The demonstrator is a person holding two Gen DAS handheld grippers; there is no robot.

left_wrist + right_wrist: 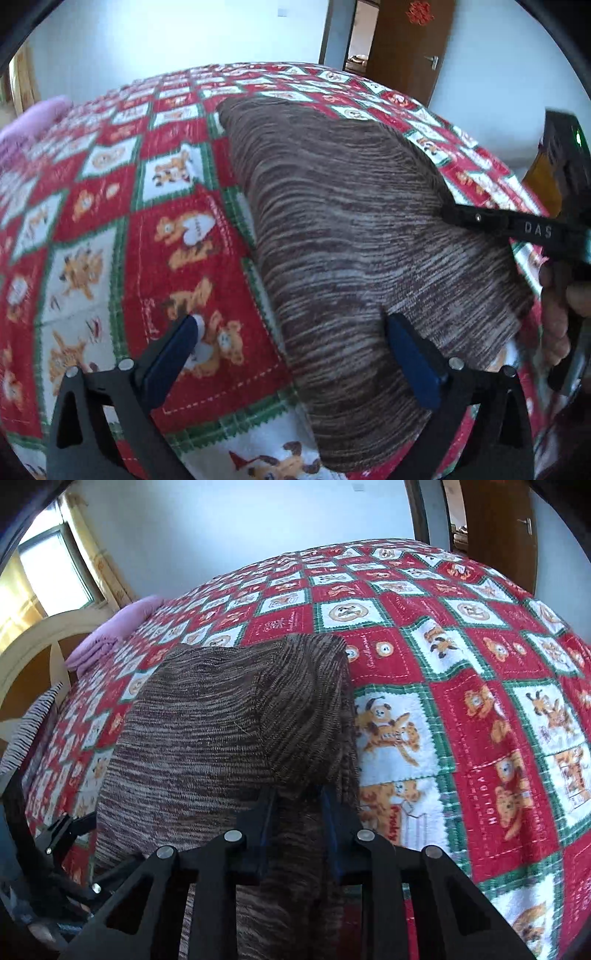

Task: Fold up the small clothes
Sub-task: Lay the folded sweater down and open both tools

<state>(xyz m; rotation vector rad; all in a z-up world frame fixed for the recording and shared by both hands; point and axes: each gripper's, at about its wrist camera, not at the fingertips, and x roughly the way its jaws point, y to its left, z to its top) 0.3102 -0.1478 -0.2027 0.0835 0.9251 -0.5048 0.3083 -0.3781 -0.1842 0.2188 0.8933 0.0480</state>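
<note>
A brown-and-white striped knit garment (354, 236) (221, 738) is laid on the red, green and white bear-print quilt (110, 229) (461, 709), running from the near edge toward the middle of the bed. One corner is seen lifted and doubled over the rest of the cloth in the right wrist view.

The right gripper (297, 812) is clamped on that raised fold, a bunch of knit pinched between its blue pads (328, 812). In the left wrist view the same gripper (448, 214) is seen coming in from the right edge, its tip on the garment's far side; the hand holding it (557, 314) is partly cut off by the frame.

The left gripper (291, 328) has its jaws spread wide: one blue pad (173, 354) over bare quilt, the other blue pad (413, 358) over the garment's near part. Whether either pad touches the fabric cannot be told. In the right wrist view only a dark part of the left gripper (62, 834) is seen at the lower left, its tips hidden.

No containers are seen. The garment type cannot be made out; its near end is hidden behind the gripper frames.

A pink folded cloth (33, 122) (110, 638) is seen at the far left of the bed, well apart from the garment. White walls, a brown wooden door (410, 44) (495, 528) and a window with a yellow curtain (48, 568) are seen beyond.
</note>
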